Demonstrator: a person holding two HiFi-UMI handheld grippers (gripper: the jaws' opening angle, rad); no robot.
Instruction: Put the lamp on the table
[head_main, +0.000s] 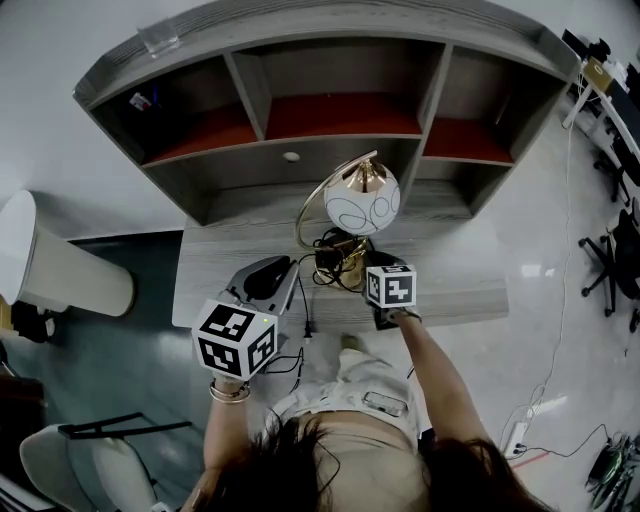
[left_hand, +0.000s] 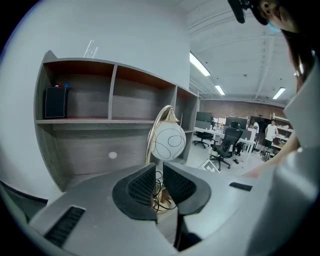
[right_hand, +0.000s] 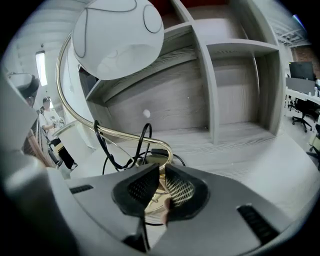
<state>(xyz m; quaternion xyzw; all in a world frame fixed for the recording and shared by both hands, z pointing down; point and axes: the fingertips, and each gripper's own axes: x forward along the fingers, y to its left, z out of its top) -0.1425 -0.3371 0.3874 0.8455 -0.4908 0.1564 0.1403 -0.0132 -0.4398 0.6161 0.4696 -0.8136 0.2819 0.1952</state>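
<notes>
On the grey wood counter (head_main: 450, 285), my right gripper (right_hand: 161, 172) clamps the gold-armed white-globe lamp (head_main: 361, 200) low — steadying it; left gripper (left_hand: 159, 176) closed, empty.

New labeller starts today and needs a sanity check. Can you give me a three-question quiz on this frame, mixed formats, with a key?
1. True or false: the white globe lamp with a curved gold arm lies tipped over on the grey wooden desk.
2. The right gripper has its jaws at the lamp's: A) globe B) gold base C) arm top.
3. Fill in: the left gripper holds ____.

Key: 1 false, it stands upright on the desk; 2 B; 3 nothing.
</notes>
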